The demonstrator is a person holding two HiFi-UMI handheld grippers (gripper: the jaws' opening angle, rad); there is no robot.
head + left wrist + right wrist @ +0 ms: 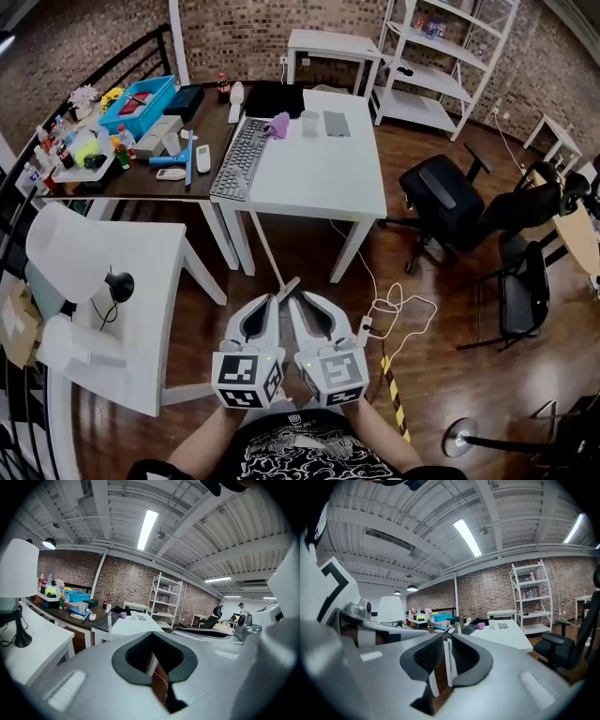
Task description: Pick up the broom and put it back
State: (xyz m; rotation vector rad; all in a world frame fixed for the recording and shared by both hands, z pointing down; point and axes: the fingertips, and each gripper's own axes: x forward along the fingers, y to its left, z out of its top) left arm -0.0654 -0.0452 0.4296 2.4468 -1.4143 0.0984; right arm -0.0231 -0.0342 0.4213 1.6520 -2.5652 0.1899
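A thin white pole point(267, 251), seemingly the broom's handle, stands slanted against the front of the white table point(319, 183). In the left gripper view it rises beside the keyboard point(108, 619). Both grippers hover side by side, low in the head view, pointing at the table. My left gripper point(273, 298) point(152, 633) has its tips together and holds nothing. My right gripper point(292, 297) point(446, 638) has its jaws a little apart. A white upright point(447, 663) shows in that narrow gap. I cannot tell whether it is the handle or a table leg, and the pads do not visibly press on it.
A keyboard point(234, 155) lies on the table's left side, next to a cluttered dark desk point(141, 178). A white desk with a lamp point(112, 281) stands at the left. A black office chair point(441, 202) and loose cables point(398, 314) are at the right, with white shelves point(441, 56) behind.
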